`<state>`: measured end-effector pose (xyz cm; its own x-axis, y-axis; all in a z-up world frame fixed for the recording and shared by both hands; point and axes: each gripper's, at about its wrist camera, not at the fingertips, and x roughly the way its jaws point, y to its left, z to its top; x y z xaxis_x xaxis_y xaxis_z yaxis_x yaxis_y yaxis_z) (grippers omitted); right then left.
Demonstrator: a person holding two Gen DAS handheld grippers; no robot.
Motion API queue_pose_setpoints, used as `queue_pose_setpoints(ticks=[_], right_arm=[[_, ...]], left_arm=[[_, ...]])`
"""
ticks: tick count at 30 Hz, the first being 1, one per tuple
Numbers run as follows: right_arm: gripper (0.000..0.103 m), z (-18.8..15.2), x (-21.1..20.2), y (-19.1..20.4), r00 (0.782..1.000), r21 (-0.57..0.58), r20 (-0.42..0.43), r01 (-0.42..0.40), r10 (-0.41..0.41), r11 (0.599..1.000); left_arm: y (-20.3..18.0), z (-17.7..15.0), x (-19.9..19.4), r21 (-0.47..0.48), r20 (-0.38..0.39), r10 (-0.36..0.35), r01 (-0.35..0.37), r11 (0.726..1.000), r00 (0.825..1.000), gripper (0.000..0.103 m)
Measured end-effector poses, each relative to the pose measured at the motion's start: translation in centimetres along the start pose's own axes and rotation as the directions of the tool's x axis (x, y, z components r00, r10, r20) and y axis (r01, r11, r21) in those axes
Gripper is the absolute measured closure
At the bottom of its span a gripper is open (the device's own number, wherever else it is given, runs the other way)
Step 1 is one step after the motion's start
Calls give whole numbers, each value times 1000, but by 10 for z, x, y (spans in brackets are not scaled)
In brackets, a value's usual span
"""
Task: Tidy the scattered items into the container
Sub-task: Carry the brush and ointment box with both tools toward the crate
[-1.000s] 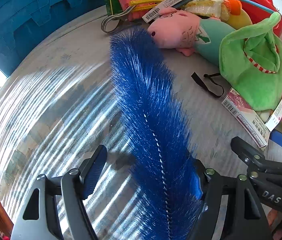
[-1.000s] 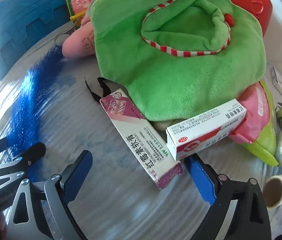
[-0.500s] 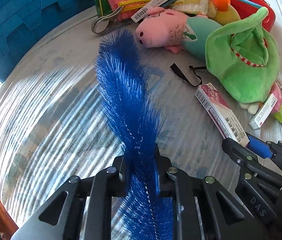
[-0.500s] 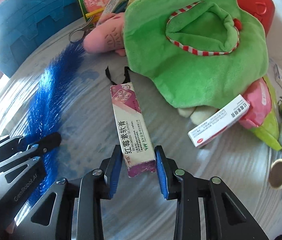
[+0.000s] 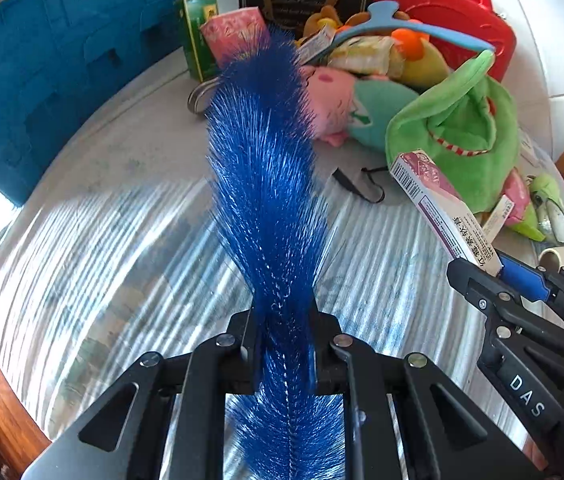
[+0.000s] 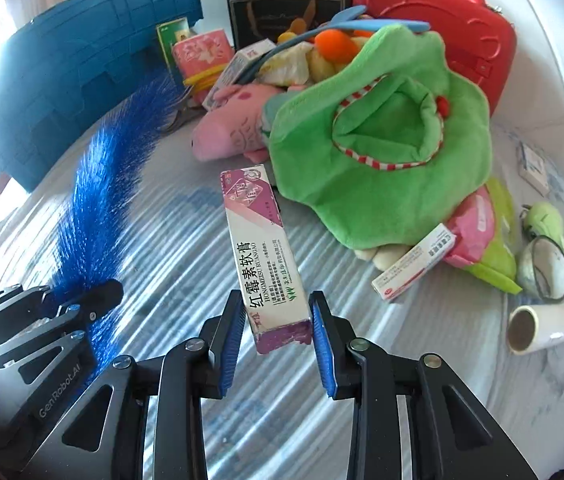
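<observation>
Above the striped table [image 5: 94,248], the left gripper [image 5: 284,320] is clamped on the blue bristle brush [image 5: 266,168], whose tip points toward the pile of toys. Just to its right, the right gripper [image 6: 276,320] pinches the near end of a purple-and-white ointment box [image 6: 260,248], held clear of the tabletop. The teal container [image 6: 82,76] stands at the table's far left edge, beside the green plush [image 6: 382,184] and pink plush [image 6: 234,128].
</observation>
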<state>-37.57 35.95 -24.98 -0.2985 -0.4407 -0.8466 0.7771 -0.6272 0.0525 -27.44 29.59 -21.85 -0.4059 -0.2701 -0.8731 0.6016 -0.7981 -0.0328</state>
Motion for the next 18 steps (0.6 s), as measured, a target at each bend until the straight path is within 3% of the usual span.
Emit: queue_pose_setpoints(ticks=[8, 18], right_arm=[[71, -2, -36, 4, 996, 69, 33, 75, -78, 995], [71, 7, -66, 7, 993, 52, 74, 91, -95, 994]], left_arm=[[18, 18, -10, 88, 46, -34, 30, 996, 998, 88], [13, 25, -44, 75, 103, -26, 18, 997, 994, 88]])
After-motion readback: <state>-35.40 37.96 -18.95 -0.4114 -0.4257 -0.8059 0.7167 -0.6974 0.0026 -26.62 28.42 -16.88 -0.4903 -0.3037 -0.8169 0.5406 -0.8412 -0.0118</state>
